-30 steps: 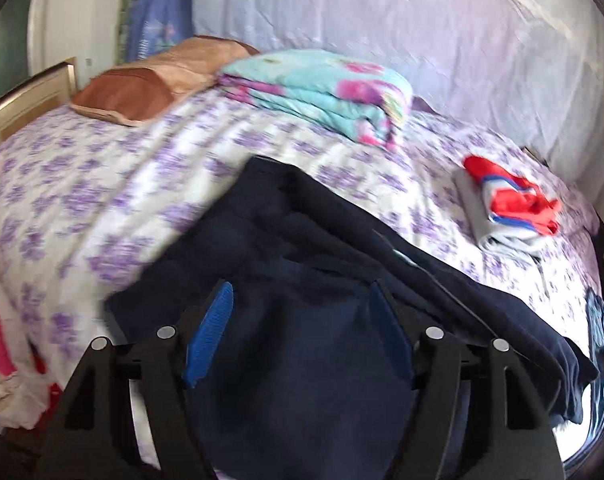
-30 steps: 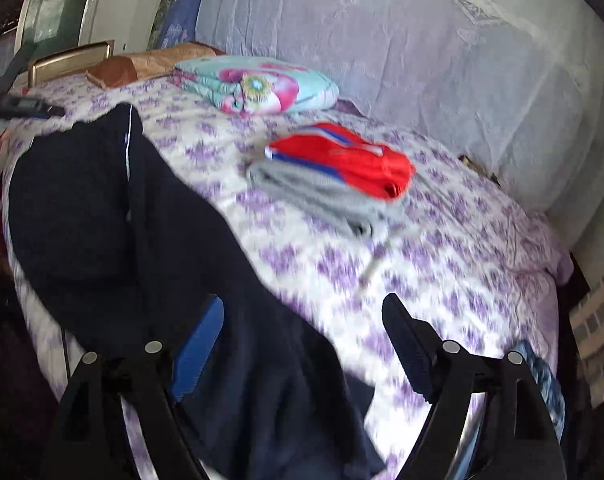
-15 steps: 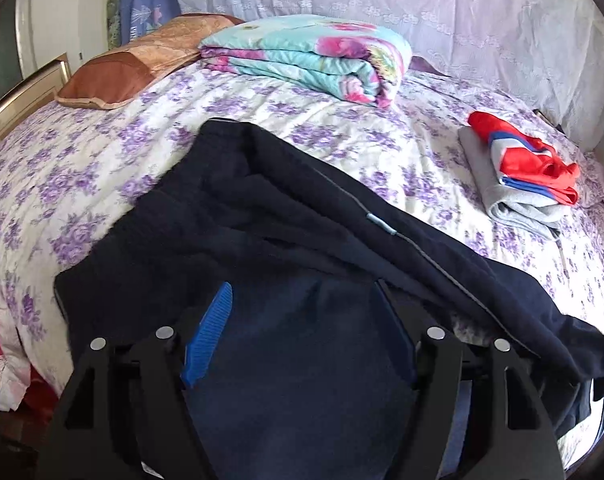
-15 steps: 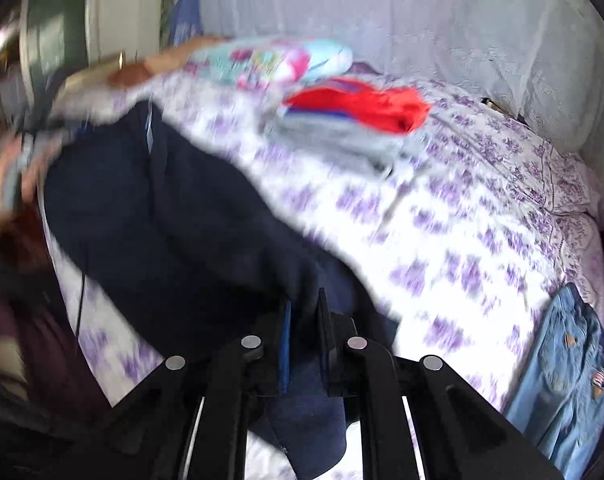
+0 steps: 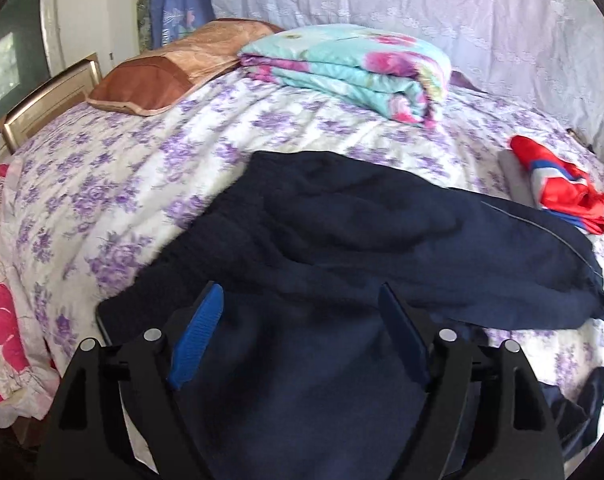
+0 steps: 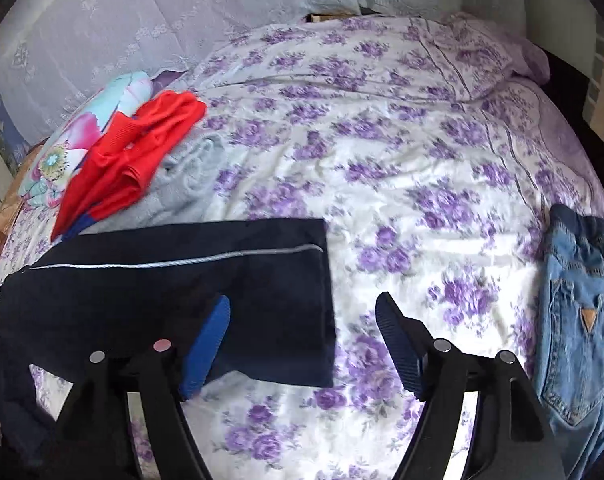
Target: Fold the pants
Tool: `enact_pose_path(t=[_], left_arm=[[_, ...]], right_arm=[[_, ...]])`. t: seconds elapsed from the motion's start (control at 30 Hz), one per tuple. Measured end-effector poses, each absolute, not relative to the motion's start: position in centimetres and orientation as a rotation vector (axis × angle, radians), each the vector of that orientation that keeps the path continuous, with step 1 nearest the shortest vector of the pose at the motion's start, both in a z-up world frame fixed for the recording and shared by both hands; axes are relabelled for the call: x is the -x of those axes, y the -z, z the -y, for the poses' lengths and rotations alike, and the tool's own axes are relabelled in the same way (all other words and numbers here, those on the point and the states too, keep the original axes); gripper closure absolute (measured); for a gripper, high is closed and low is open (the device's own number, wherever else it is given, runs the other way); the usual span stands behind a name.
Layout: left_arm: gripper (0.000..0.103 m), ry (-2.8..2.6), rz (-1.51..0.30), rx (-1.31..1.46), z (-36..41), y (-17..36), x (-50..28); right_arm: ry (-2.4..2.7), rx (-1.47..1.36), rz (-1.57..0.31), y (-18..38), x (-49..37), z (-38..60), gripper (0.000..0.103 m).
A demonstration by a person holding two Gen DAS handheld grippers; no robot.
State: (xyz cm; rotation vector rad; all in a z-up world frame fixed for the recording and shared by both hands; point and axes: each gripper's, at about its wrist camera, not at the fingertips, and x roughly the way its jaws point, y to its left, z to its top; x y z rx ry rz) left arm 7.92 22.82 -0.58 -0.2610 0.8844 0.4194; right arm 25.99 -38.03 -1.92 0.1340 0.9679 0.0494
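Note:
Dark navy pants (image 5: 361, 216) lie spread across the flowered bed sheet (image 5: 114, 184). My left gripper (image 5: 300, 296) hovers over their near, wide part; its jaws are opening, with cloth lying under and between the fingers but no pad pressing it. In the right wrist view one leg of the pants (image 6: 162, 292), with a pale side stripe, lies flat with its cuff edge to the right. My right gripper (image 6: 302, 302) stands over that cuff. Its jaws are opening: the left finger is over the cloth, the right finger over bare sheet, and nothing is gripped.
A folded floral blanket (image 5: 353, 68) and a brown pillow (image 5: 174, 72) lie at the far side by the headboard (image 5: 50, 96). Folded red and grey clothes (image 6: 134, 160) sit just beyond the pants leg. Blue jeans (image 6: 577, 312) lie at the bed's right edge.
The right gripper shut on the pants leg, swung it to the right across the bed while rolling, then let it go flat. The left gripper crept forward and its jaws spread wider.

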Motion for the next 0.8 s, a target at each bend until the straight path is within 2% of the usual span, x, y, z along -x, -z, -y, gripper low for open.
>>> enact_pose_path(t=[0.13,0.17,0.2,0.27,0.3,0.4,0.47,0.57,0.63,0.67,0.73,0.8], left_arm=[[0.026,-0.442,-0.92,0.325,-25.2,1.8,-8.9],[0.026,-0.445,-0.927,0.331,-25.5,2.1,-9.0],[0.026,-0.448,-0.933,0.331,-25.7,2.5,-9.1],[0.026,-0.466,-0.943,0.326,-25.9,3.2,-9.0],[0.026,-0.467,-0.95,0.327,-26.0,3.4,-8.9],[0.026,-0.471,-0.956,0.314,-26.2,3.9,-8.5],[0.025,-0.461,-0.958,0.311,-26.2,4.0,-8.5],[0.02,-0.45,-0.971,0.282,-25.8,4.3,-8.8],[0.019,-0.446,-0.975,0.248,-25.3,4.7,-9.0],[0.019,-0.448,-0.971,0.234,-25.1,4.8,-9.0],[0.019,-0.429,-0.946,0.245,-25.1,4.3,-8.0],[0.019,-0.407,-0.897,0.263,-25.1,2.9,-6.1]], right_arm=[[-0.131,-0.305,-1.015,4.7,-25.8,39.0,0.022],[-0.169,-0.345,-1.026,5.3,-25.7,38.6,0.034],[-0.197,-0.354,-1.034,5.6,-25.6,37.9,0.063],[-0.203,-0.313,-1.036,4.9,-25.1,36.8,0.081],[-0.217,-0.321,-1.012,3.7,-24.6,36.8,0.082],[-0.24,-0.34,-0.952,-1.2,-22.9,38.1,0.083],[-0.222,-0.331,-0.979,-2.9,-22.3,38.9,0.083],[-0.157,-0.281,-1.121,0.3,-23.1,38.8,0.082],[-0.138,-0.22,-1.187,4.6,-23.9,38.0,0.07],[-0.121,-0.2,-1.173,6.0,-23.7,37.9,0.059],[-0.123,-0.251,-1.076,5.7,-22.3,38.2,0.052],[-0.149,-0.337,-1.036,4.6,-20.2,38.9,0.041]])
